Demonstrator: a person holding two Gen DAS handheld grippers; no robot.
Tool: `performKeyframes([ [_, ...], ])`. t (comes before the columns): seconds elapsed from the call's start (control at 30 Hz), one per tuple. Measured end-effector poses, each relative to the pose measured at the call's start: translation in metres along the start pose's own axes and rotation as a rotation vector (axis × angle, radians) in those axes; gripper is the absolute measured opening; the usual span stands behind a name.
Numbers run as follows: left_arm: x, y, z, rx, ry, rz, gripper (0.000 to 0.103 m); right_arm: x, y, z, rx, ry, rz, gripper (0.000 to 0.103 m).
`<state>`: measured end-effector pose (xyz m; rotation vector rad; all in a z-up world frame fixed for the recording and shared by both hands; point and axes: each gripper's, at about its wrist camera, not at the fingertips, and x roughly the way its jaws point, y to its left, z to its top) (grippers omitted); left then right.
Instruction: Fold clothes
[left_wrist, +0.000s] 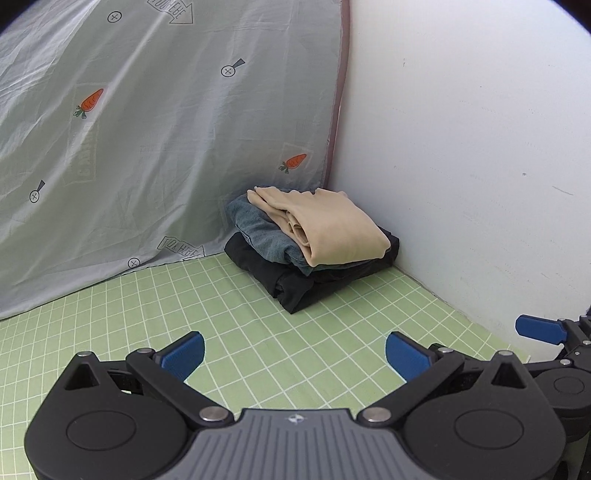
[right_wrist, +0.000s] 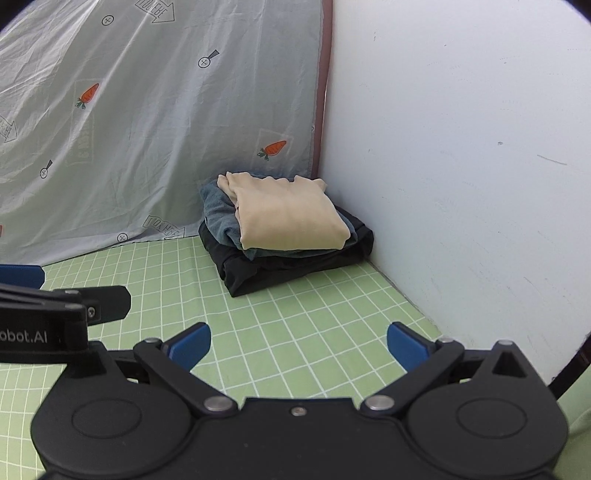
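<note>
Three folded garments sat stacked in the corner: a beige top (left_wrist: 332, 225) on a grey one (left_wrist: 255, 229) on a black one (left_wrist: 295, 284). My left gripper (left_wrist: 294, 355) and right gripper (right_wrist: 298, 347) hung spread and empty over the green checked sheet (left_wrist: 240, 325), well short of the stack.

My left gripper (left_wrist: 294, 354) sits low with its blue-padded fingers (left_wrist: 183, 353) spread wide apart, nothing between them. My right gripper (right_wrist: 299, 347) is level beside it, jaws equally wide and empty. Each shows at the edge of the other's view, so the two sit close together.
</note>
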<state>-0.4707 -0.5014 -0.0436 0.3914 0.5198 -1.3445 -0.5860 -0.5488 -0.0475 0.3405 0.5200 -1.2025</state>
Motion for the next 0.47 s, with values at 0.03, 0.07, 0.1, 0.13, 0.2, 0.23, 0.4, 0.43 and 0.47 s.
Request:
performKeyframes([
  [0.03,-0.002,0.0,-0.001,0.002,-0.003,-0.001,0.103,-0.003,0.0,-0.001,-0.001,-0.002,-0.001,0.103],
  [0.07,-0.004,-0.001,-0.002,0.005,-0.006,-0.003,0.103,-0.007,0.0,-0.004,-0.001,-0.006,-0.003,0.103],
  [0.1,-0.006,-0.001,-0.002,0.008,-0.009,-0.003,0.103,-0.01,0.001,-0.004,-0.002,-0.01,-0.003,0.103],
  [0.13,-0.007,-0.002,-0.002,0.009,-0.013,-0.001,0.103,-0.012,0.001,-0.005,-0.003,-0.014,-0.004,0.103],
  [0.2,-0.009,-0.002,-0.003,0.012,-0.018,0.001,0.103,-0.016,0.002,-0.005,-0.004,-0.019,-0.007,0.103],
  [0.23,-0.01,-0.002,-0.003,0.013,-0.019,0.002,0.103,-0.018,0.002,-0.006,-0.004,-0.021,-0.008,0.103],
  [0.4,-0.014,-0.001,-0.002,0.009,-0.027,-0.001,0.103,-0.023,0.001,-0.006,0.003,-0.032,-0.015,0.103],
  [0.43,-0.015,0.0,-0.002,0.008,-0.029,0.001,0.103,-0.023,0.001,-0.006,0.004,-0.034,-0.017,0.103],
  [0.47,-0.015,0.0,-0.002,0.007,-0.031,0.002,0.103,-0.024,0.001,-0.006,0.004,-0.035,-0.017,0.103],
])
